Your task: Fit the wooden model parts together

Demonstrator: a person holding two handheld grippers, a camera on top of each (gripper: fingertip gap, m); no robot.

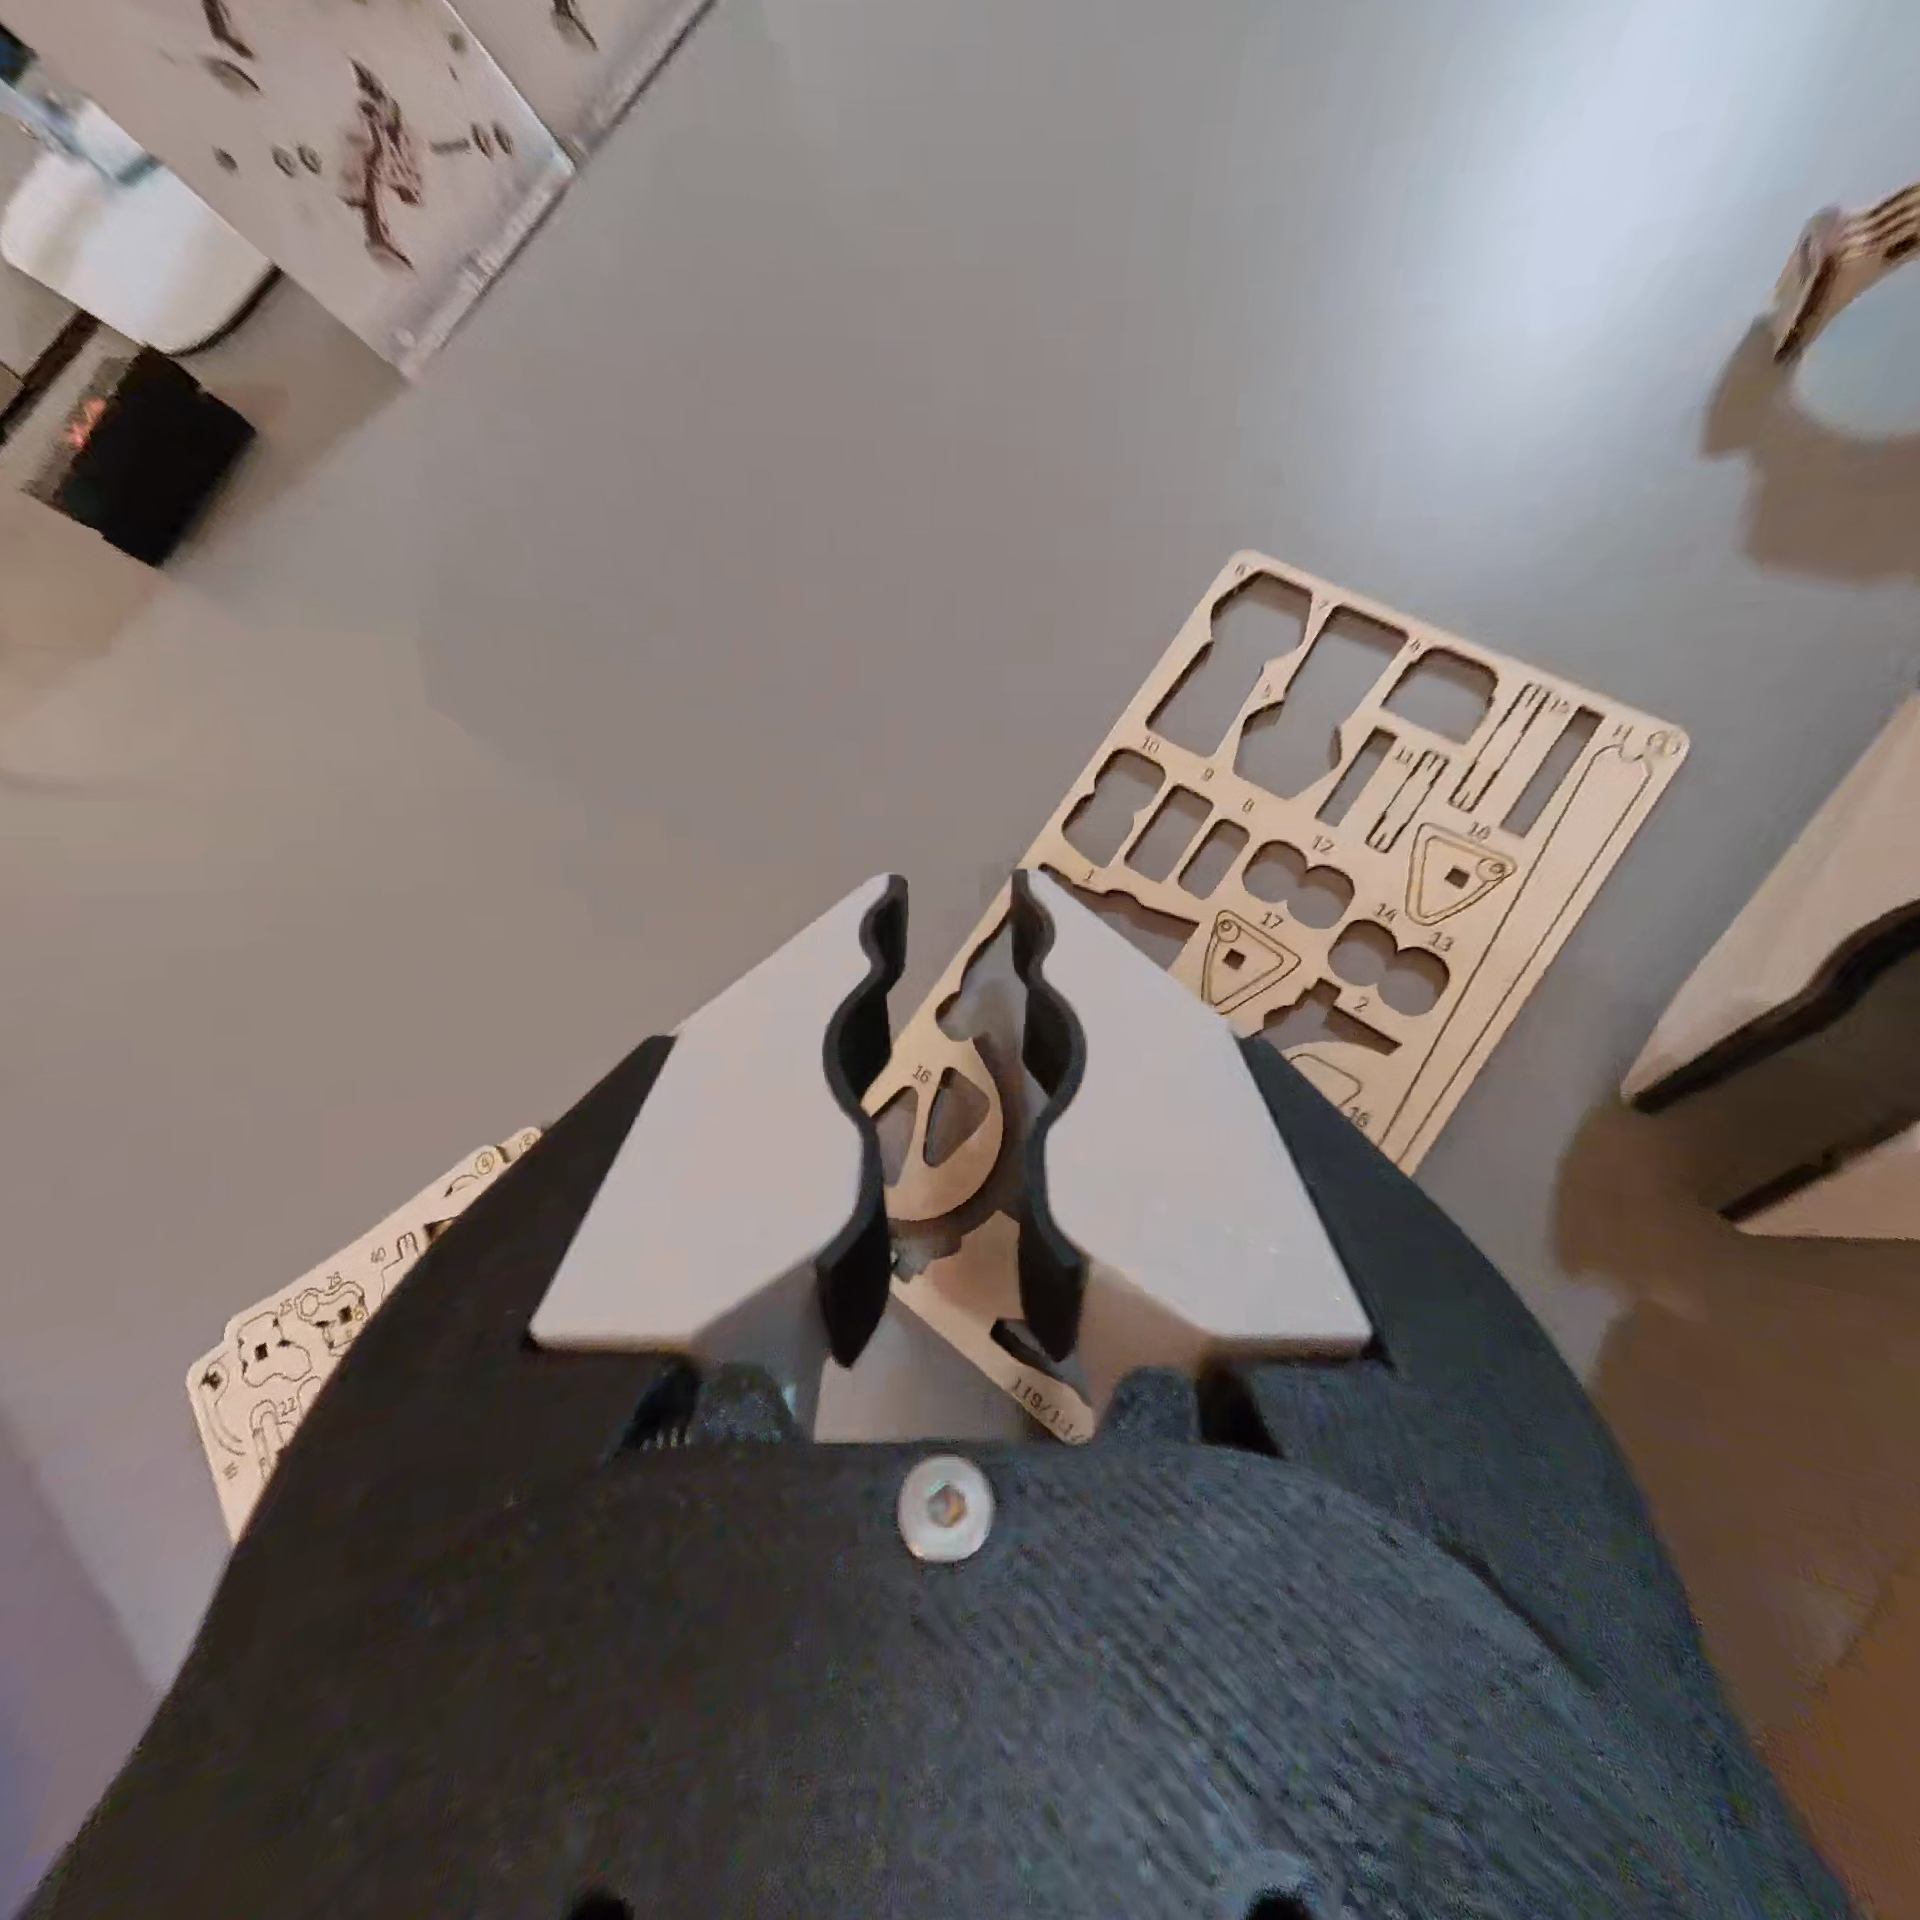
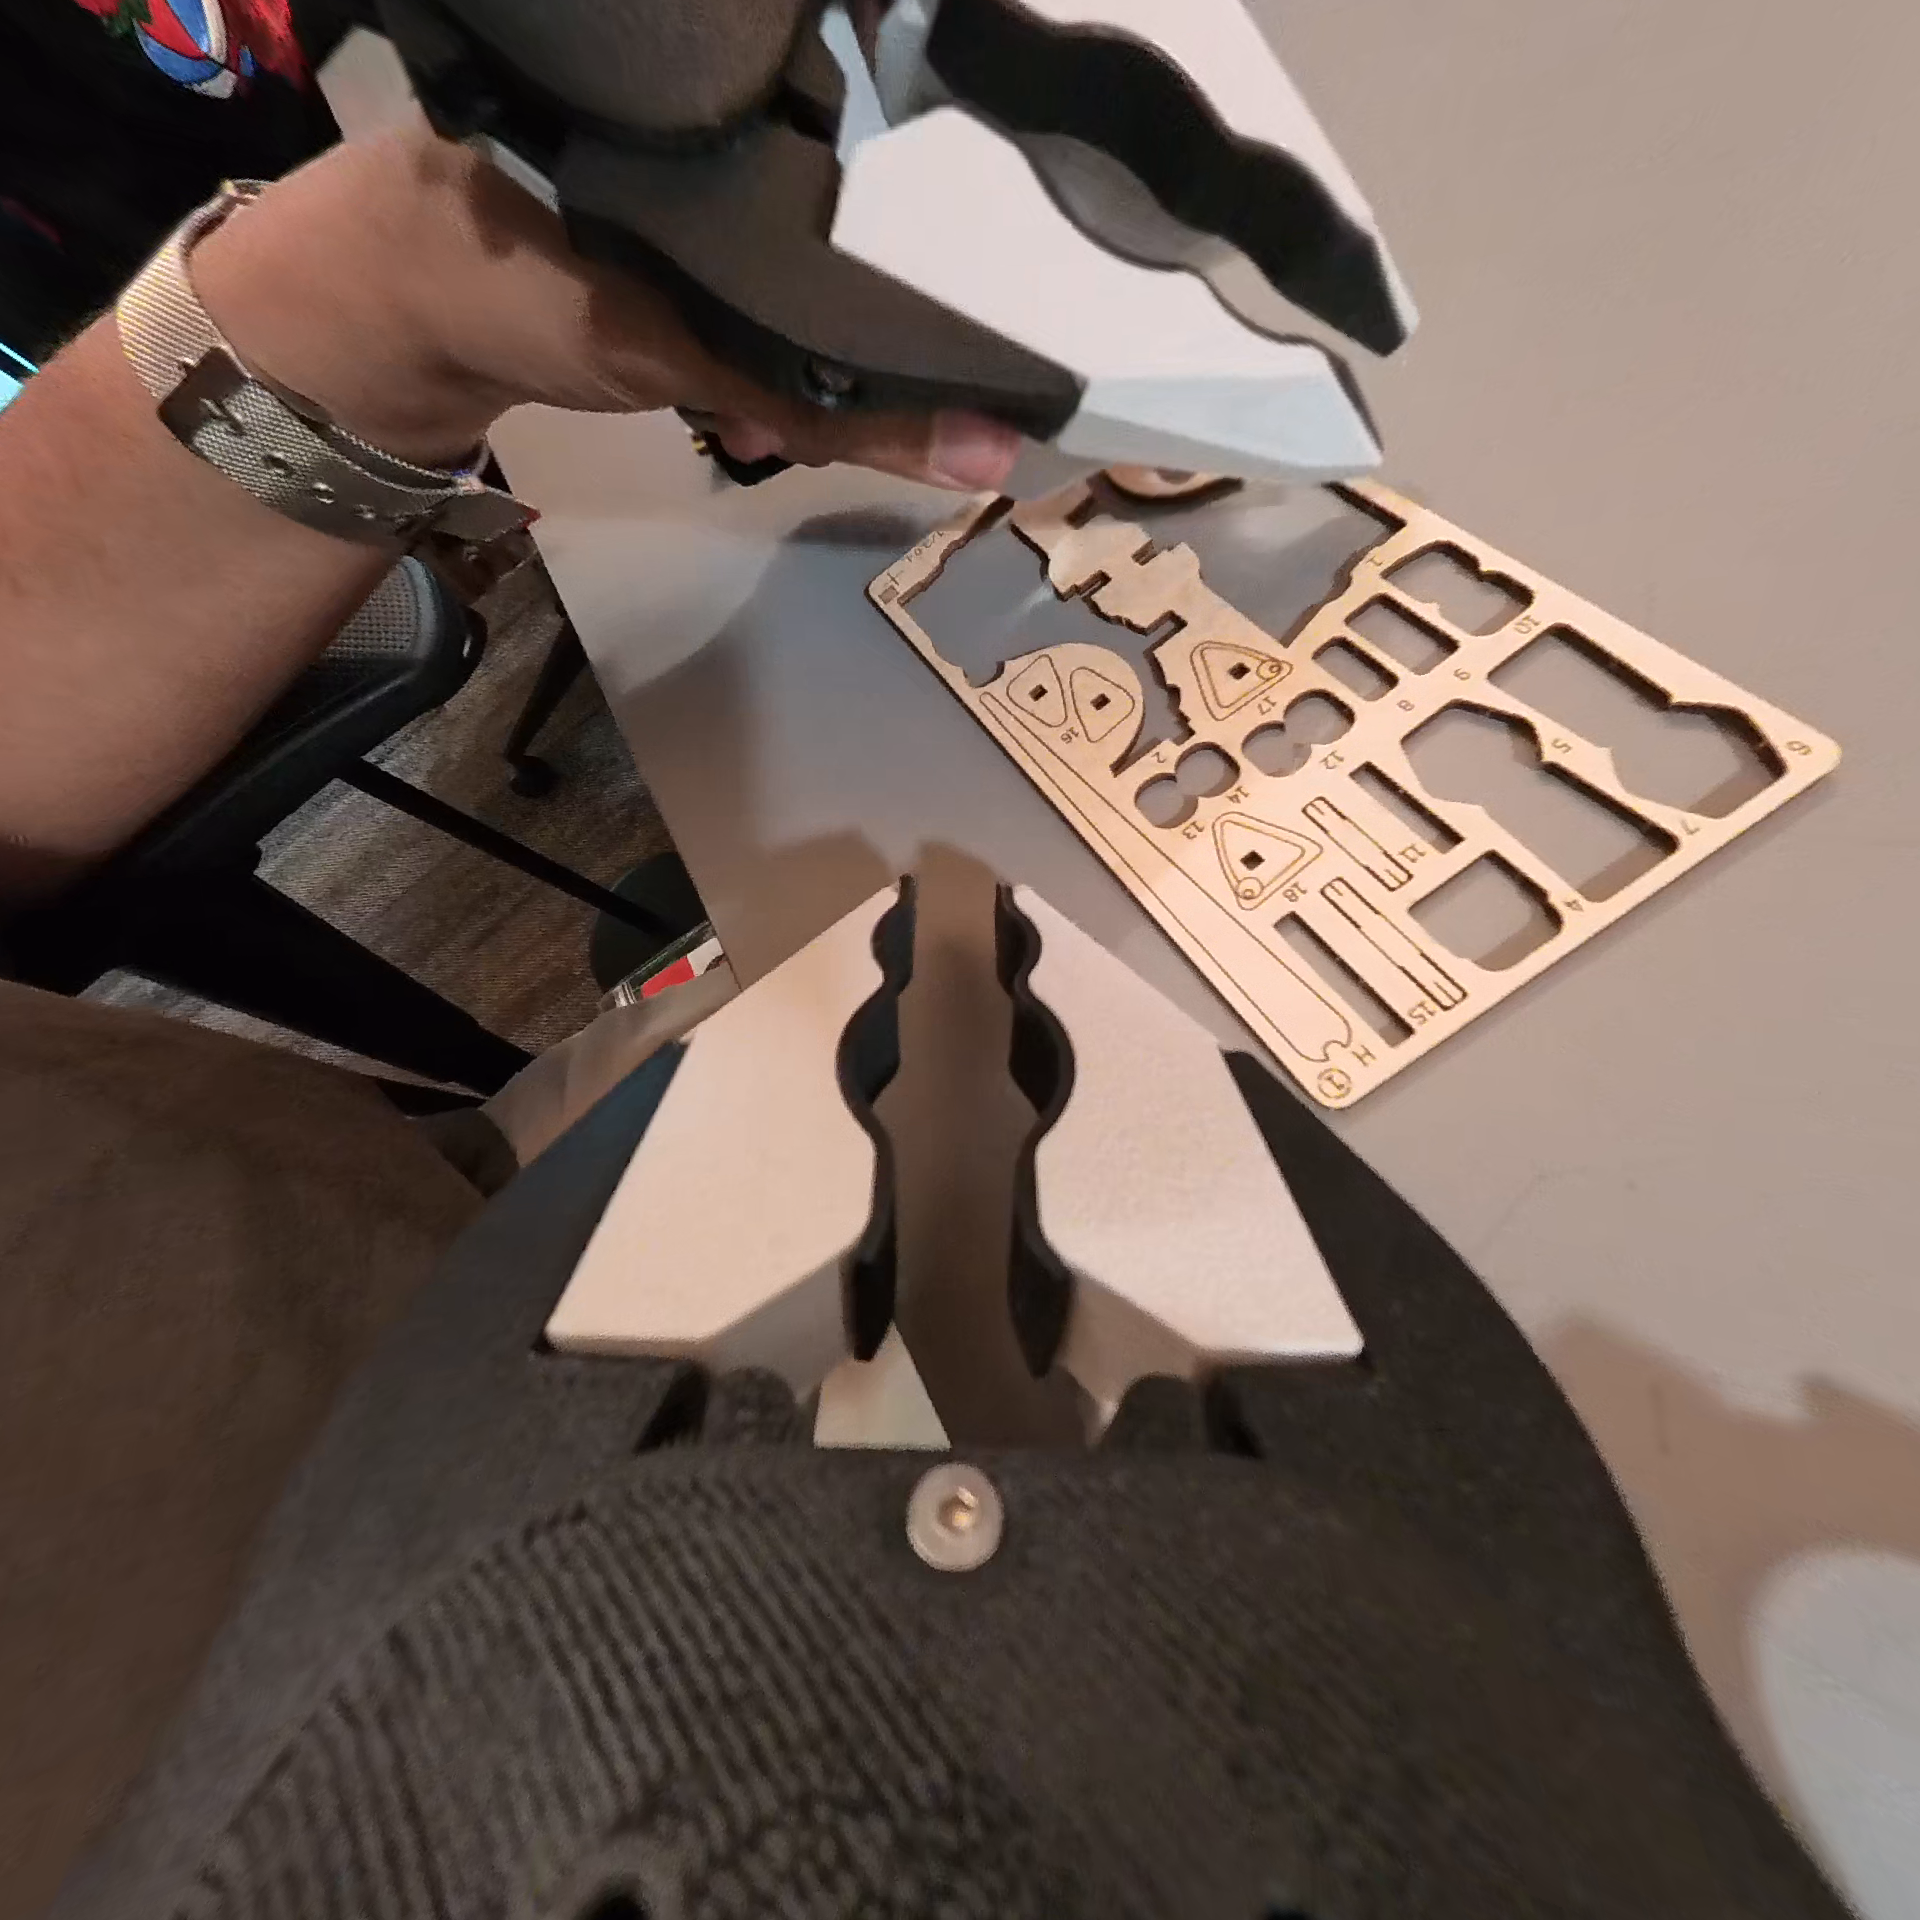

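Through the left camera I see my left tongs [image 1: 958, 904] parted, nothing pinched, hanging above the near corner of a wooden parts sheet [image 1: 1351, 894] lying flat on the grey worktop [image 1: 831, 520]; that corner is hidden behind the fingers. A second sheet [image 1: 301, 1351] peeks out at near left, mostly covered by the tongs' body. At far right a blurred wooden piece [image 1: 1849, 270] is cut off by the edge, and I can't make out its shape. In the right camera my right tongs [image 2: 954, 899] are also parted and empty, near the worktop's left edge, with the sheet [image 2: 1455, 790] just to the right. A hand [image 2: 436, 312] grips the left tongs [image 2: 1371, 343] over the sheet's far corner.
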